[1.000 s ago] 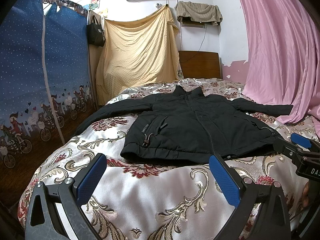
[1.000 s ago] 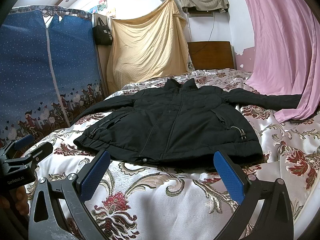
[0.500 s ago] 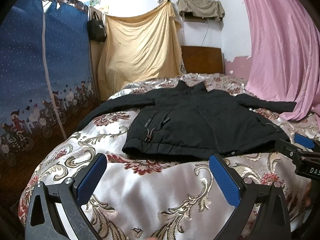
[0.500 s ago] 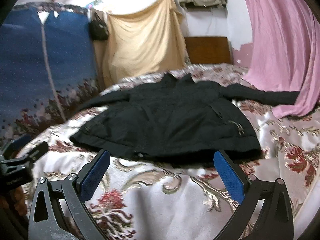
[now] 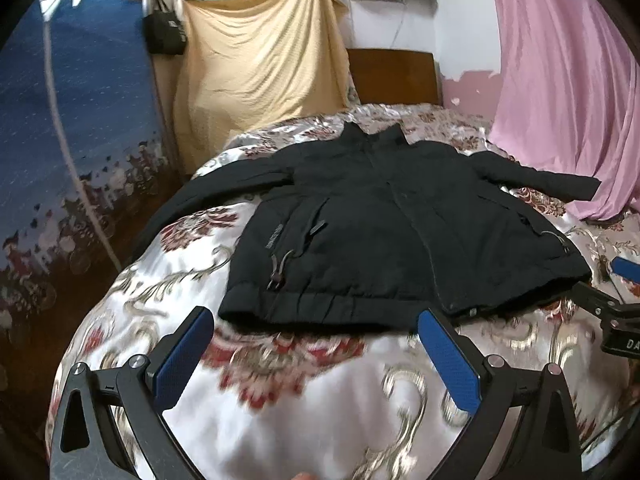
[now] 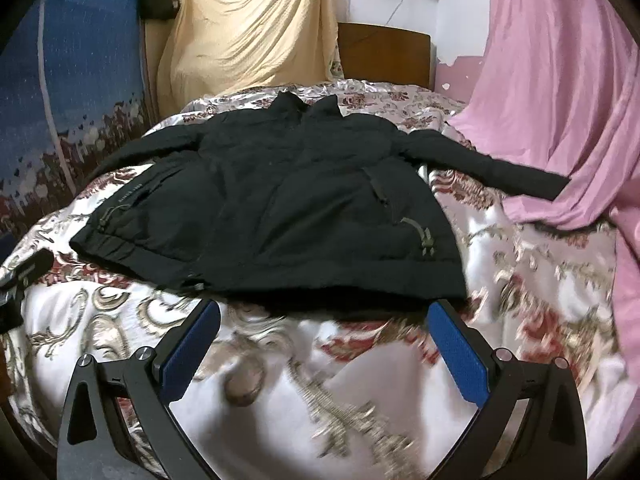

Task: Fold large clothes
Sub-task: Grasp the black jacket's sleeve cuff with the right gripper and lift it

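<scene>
A black padded jacket (image 5: 392,232) (image 6: 280,204) lies flat, front up, on the flowered bedspread (image 5: 280,392) (image 6: 360,392), collar toward the headboard and both sleeves spread sideways. My left gripper (image 5: 316,324) hangs open just short of the jacket's hem, blue pads wide apart, nothing between them. My right gripper (image 6: 324,312) is open too, its fingertips at the hem's near edge, closer to the jacket's right side. The right gripper's body (image 5: 616,312) shows at the right edge of the left wrist view.
A pink curtain (image 5: 568,88) (image 6: 560,112) drapes onto the bed's right side by the jacket's sleeve. A blue fabric wardrobe (image 5: 72,128) stands on the left. A yellow sheet (image 5: 260,56) and wooden headboard (image 5: 396,76) are behind.
Both grippers have moved forward and tilted down toward the jacket's hem, which now looks larger and nearer. Both stay open. The jacket has not moved.
</scene>
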{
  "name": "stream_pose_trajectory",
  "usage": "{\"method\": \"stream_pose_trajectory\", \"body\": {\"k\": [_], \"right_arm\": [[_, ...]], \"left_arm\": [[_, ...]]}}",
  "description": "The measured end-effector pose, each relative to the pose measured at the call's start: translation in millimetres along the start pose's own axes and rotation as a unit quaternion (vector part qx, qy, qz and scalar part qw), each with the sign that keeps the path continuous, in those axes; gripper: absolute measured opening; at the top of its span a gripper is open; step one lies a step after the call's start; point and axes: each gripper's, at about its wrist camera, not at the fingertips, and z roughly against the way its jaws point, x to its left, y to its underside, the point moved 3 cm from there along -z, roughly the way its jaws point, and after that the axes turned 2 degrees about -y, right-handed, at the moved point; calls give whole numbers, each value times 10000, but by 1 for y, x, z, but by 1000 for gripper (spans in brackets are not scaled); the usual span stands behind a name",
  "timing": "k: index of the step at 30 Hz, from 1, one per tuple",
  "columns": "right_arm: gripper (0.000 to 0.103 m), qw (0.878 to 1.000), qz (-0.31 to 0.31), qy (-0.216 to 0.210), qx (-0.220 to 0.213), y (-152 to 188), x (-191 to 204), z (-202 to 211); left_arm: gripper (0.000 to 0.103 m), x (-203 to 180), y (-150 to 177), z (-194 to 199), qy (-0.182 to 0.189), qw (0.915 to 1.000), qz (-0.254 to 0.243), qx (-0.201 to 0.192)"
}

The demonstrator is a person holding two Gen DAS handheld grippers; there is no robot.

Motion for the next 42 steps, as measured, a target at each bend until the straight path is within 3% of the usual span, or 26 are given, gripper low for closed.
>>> {"method": "stream_pose_trajectory", "body": {"k": [10, 17, 22, 29, 33, 35, 39, 42], "right_arm": [[102, 9996, 264, -71, 31, -62, -61, -25], [102, 9995, -283, 73, 123, -112, -140, -54], [102, 9956, -799, 485, 90, -145, -201, -94], [102, 9710, -2304, 611, -183, -179, -281, -164], [102, 9534, -2984, 211, -382, -170, -308, -198], [102, 9472, -3147, 265, -557, -162, -320, -209], [102, 9435, -3239, 508, -487, -161, -349, -232], [102, 9288, -3624, 594, -485, -158, -380, -245]], "left_arm": [[103, -49, -59, -56, 63, 9982, -218, 564], [103, -88, -92, -85, 84, 9966, -604, 548], [103, -120, -113, -114, 142, 9948, -857, 532], [103, -172, -140, -162, 451, 9911, -1104, 592], [103, -210, -157, -193, 825, 9868, -1275, 561], [103, -227, -167, -211, 987, 9859, -1237, 536], [103, -267, -191, -255, 1209, 9858, -1029, 554], [103, -293, -205, -289, 1233, 9865, -879, 630]]}}
